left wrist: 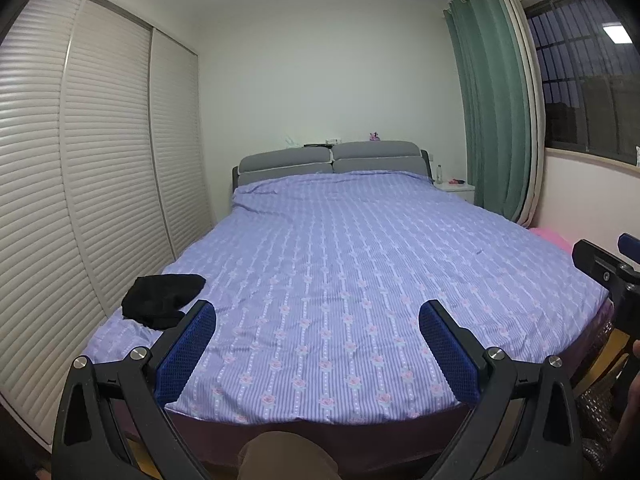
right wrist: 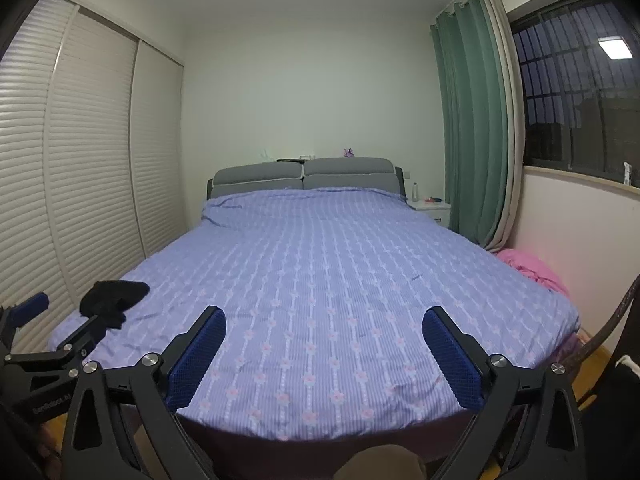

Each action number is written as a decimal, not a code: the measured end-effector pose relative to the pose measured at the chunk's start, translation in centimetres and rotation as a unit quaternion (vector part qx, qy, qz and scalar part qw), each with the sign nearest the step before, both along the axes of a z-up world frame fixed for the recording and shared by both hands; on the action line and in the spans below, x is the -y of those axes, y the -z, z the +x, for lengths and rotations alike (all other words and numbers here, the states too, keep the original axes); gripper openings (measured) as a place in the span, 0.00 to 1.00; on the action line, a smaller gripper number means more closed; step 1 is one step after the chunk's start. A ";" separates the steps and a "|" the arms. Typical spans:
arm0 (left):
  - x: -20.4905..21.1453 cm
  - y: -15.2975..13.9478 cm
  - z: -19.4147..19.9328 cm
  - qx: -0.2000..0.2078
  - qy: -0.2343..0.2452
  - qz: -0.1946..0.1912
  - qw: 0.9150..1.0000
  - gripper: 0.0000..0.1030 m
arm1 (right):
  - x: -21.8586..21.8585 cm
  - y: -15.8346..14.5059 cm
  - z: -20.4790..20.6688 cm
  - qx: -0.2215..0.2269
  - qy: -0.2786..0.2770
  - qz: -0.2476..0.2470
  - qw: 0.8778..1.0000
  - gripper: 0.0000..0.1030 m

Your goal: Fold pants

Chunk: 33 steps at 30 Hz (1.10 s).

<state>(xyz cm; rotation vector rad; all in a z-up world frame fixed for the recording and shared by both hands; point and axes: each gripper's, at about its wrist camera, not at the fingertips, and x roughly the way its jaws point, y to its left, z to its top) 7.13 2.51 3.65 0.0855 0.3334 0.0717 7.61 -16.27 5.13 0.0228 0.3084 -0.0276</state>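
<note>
At the foot of a bedroom bed [left wrist: 340, 240], I hold two hand-held grippers level above the near edge, with nothing in either of them. Far left, louvred wardrobe doors [left wrist: 80, 160] run along the wall. Just beside them, on the near left corner of the lilac flower-striped bedspread [right wrist: 320, 280], the black pants [left wrist: 162, 294] lie crumpled in a loose heap, well apart from both tools; the right wrist view shows the same heap [right wrist: 114, 296] partly behind the left tool's finger.

My left hand-held gripper [left wrist: 318, 320] has its blue-padded fingers [left wrist: 188, 354] spread wide apart over the bedspread, touching no cloth. The right hand-held gripper [right wrist: 324, 324] is likewise spread wide, its blue pads [right wrist: 454, 354] hanging over the foot of the bed, and each tool shows at the edge of the other's view.

Further back, a grey padded headboard [left wrist: 332, 160] stands against the pale wall. To its right sits a white nightstand [right wrist: 434, 210], then green curtains [right wrist: 468, 120] and a dark barred window [right wrist: 576, 92]. A pink bundle of fabric [right wrist: 528, 266] lies by the bed's right side, under the window.
</note>
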 end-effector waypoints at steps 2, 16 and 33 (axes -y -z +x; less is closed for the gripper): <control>-0.1 0.0 0.0 -0.001 -0.002 0.001 1.000 1.00 | -0.1 0.0 0.0 0.001 -0.001 0.001 1.000 0.97; 0.0 0.2 0.2 -0.009 -0.007 0.003 1.000 1.00 | 0.4 0.3 0.2 -0.001 0.003 0.002 1.000 0.97; 0.2 0.3 0.0 -0.014 -0.010 0.007 1.000 1.00 | 0.5 0.1 -0.2 0.003 0.002 0.004 1.000 0.97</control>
